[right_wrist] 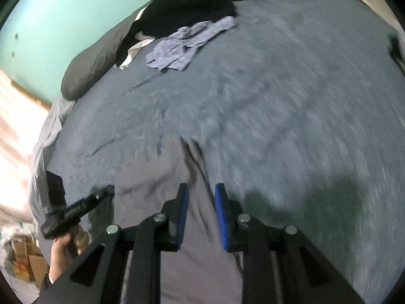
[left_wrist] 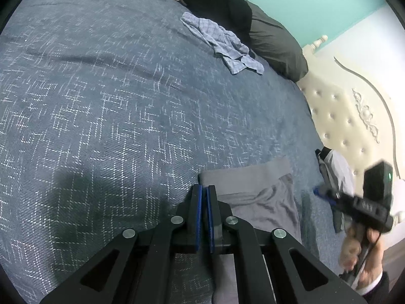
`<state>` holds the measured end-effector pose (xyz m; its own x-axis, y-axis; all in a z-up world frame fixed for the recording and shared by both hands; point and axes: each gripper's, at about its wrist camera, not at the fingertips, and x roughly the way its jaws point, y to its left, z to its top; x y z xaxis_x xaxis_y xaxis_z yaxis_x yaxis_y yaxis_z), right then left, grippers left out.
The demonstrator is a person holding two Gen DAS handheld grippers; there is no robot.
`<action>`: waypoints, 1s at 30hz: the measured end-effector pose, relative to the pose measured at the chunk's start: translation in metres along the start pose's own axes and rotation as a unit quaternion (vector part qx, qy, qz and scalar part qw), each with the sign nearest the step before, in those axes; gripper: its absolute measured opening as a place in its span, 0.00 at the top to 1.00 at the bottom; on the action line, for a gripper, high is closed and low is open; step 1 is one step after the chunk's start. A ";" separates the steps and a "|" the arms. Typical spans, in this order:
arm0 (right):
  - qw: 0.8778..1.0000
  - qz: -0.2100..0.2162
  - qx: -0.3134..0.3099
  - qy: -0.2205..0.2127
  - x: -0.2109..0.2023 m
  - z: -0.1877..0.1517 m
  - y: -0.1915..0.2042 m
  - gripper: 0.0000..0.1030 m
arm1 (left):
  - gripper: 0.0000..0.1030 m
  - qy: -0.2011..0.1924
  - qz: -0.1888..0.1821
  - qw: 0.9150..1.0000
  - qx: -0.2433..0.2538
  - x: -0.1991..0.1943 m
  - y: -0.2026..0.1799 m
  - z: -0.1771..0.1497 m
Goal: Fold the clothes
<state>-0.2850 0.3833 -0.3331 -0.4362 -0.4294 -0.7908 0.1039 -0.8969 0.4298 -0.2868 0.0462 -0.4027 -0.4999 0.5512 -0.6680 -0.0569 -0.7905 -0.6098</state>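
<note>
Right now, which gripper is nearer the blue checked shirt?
Neither clearly: both sit far from the blue checked shirt, down at the grey garment. Left gripper is at its edge, right gripper above it.

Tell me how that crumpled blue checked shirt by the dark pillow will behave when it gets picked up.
The blue checked shirt is probably floppy: it lies in soft creases on the bedspread, so it should sag from whichever point is pinched. It looks thin, so likely light. Its loose folds may bunch or trail rather than lift flat.
</note>
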 end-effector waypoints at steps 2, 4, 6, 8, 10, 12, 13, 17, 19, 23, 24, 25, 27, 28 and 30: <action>1.000 0.005 -0.009 0.005 0.013 0.013 0.009 0.77 | 0.96 0.001 -0.002 1.000 -0.001 0.000 0.000 0.001; 1.000 0.005 -0.011 0.017 0.027 0.023 0.015 0.69 | 0.96 0.003 -0.001 1.000 -0.003 0.002 -0.001 0.002; 1.000 -0.001 -0.015 0.027 0.039 0.028 0.019 0.64 | 0.96 0.004 -0.003 1.000 -0.004 0.003 0.000 0.003; 0.999 -0.009 -0.024 0.031 0.047 0.032 0.022 0.64 | 0.96 0.005 -0.004 1.000 -0.005 0.004 0.000 0.004; 0.999 -0.020 -0.032 0.036 0.055 0.035 0.024 0.64 | 0.96 0.006 -0.004 1.000 -0.005 0.005 0.000 0.004; 0.998 -0.022 -0.035 0.043 0.062 0.038 0.024 0.64 | 0.96 0.006 -0.003 1.000 -0.005 0.007 0.000 0.003; 0.998 -0.025 -0.037 0.046 0.066 0.040 0.023 0.64 | 0.96 0.007 -0.003 1.000 -0.005 0.007 0.000 0.003; 0.996 -0.030 -0.063 0.050 0.076 0.043 0.026 0.64 | 0.96 0.006 -0.005 1.000 -0.005 0.008 0.000 0.003; 0.995 -0.032 -0.079 0.051 0.080 0.044 0.028 0.64 | 0.96 0.006 -0.006 1.000 -0.003 0.010 0.000 0.003; 0.992 -0.042 -0.105 0.052 0.088 0.042 0.036 0.83 | 0.96 0.005 -0.006 1.000 0.002 0.011 -0.002 0.004; 0.992 -0.041 -0.107 0.052 0.090 0.042 0.036 0.87 | 0.96 0.004 -0.006 1.000 0.002 0.010 -0.002 0.004; 0.992 -0.039 -0.107 0.050 0.090 0.041 0.035 0.89 | 0.96 0.004 -0.007 1.000 0.002 0.010 -0.002 0.004; 0.993 -0.033 -0.107 0.045 0.090 0.040 0.034 0.92 | 0.96 0.001 -0.006 1.000 0.003 0.009 -0.003 0.005; 0.993 -0.032 -0.109 0.042 0.090 0.038 0.034 0.92 | 0.96 0.001 -0.006 1.000 0.004 0.008 -0.003 0.005; 0.992 -0.030 -0.114 0.035 0.087 0.036 0.035 0.93 | 0.96 0.001 -0.008 1.000 0.007 0.008 -0.004 0.005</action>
<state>-0.3516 0.3180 -0.3711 -0.3857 -0.3742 -0.8433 0.2827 -0.9180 0.2781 -0.2950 0.0523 -0.4031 -0.4973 0.5636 -0.6596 -0.0760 -0.7857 -0.6140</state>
